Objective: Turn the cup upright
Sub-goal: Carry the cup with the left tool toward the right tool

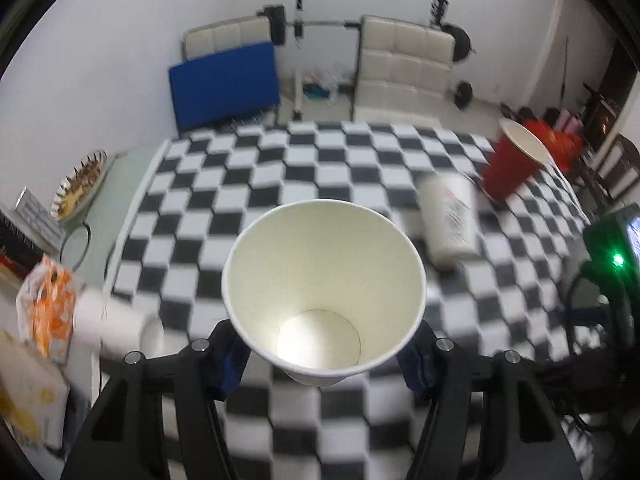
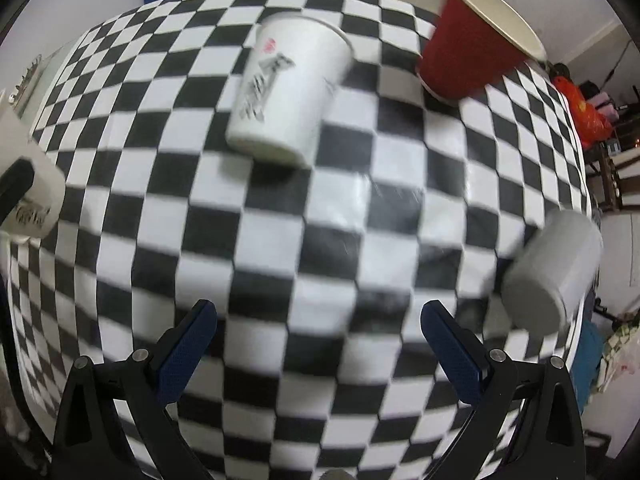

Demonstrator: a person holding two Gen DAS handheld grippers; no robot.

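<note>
My left gripper (image 1: 324,354) is shut on a white paper cup (image 1: 324,280), mouth up and tilted toward the camera, held above the checkered tablecloth (image 1: 280,168). That cup also shows at the left edge of the right wrist view (image 2: 34,204). A second white printed cup (image 2: 286,92) lies on its side mid-table, also in the left wrist view (image 1: 450,216). A red cup (image 2: 468,54) stands upright at the far right, also in the left wrist view (image 1: 510,164). My right gripper (image 2: 318,340) is open and empty above the cloth.
A grey cup (image 2: 554,268) lies near the table's right edge. A paper roll (image 1: 116,330), an orange bag (image 1: 50,308) and a foil dish (image 1: 80,184) sit left of the cloth. Sofa cushions (image 1: 404,64) and a blue mat (image 1: 224,84) stand behind.
</note>
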